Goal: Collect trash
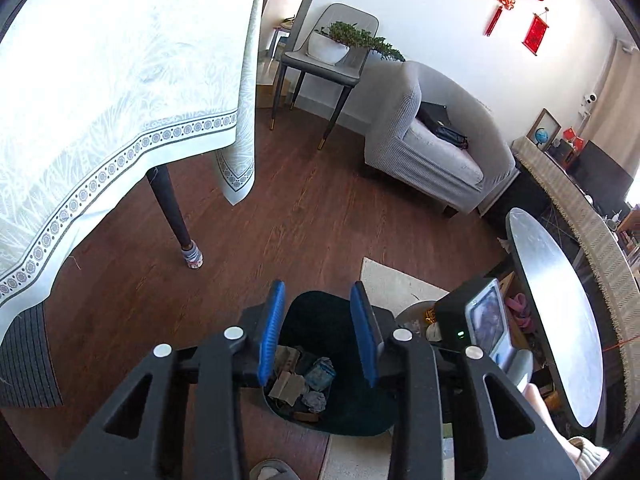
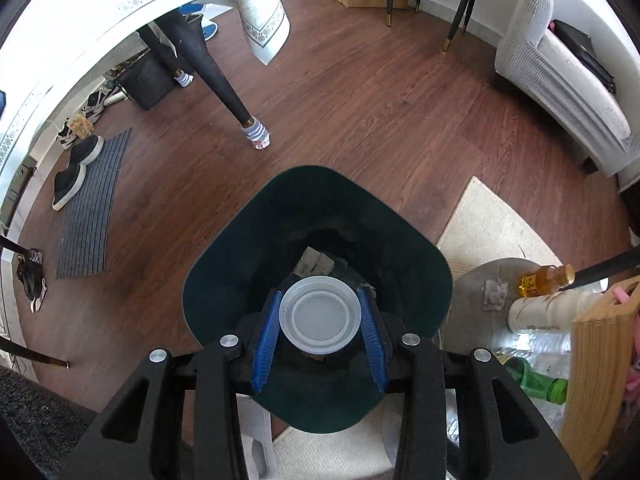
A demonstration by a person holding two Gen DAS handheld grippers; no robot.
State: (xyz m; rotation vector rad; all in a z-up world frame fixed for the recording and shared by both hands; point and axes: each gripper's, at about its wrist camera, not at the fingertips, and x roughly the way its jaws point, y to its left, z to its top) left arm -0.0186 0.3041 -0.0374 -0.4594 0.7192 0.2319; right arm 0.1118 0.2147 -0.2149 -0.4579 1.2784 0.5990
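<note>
- The right hand-held gripper (image 2: 319,320) is clamped on a translucent plastic lid (image 2: 320,314), blue pads touching its left and right edges, directly above the mouth of the dark green bin (image 2: 224,280)
- Paper scraps (image 2: 314,261) lie at the bin's bottom, below the lid
- The left hand-held gripper (image 1: 318,334) hangs spread and empty over the same bin (image 1: 320,312); crumpled trash (image 1: 302,380) shows between its pads
- Bare wooden floor (image 2: 360,120) lies beyond the bin's far rim
- A table leg (image 2: 224,92) stands well apart; a beige rug (image 2: 492,224) and a round grey side worktop (image 2: 472,292) sit just beside the bin's right edge
</note>
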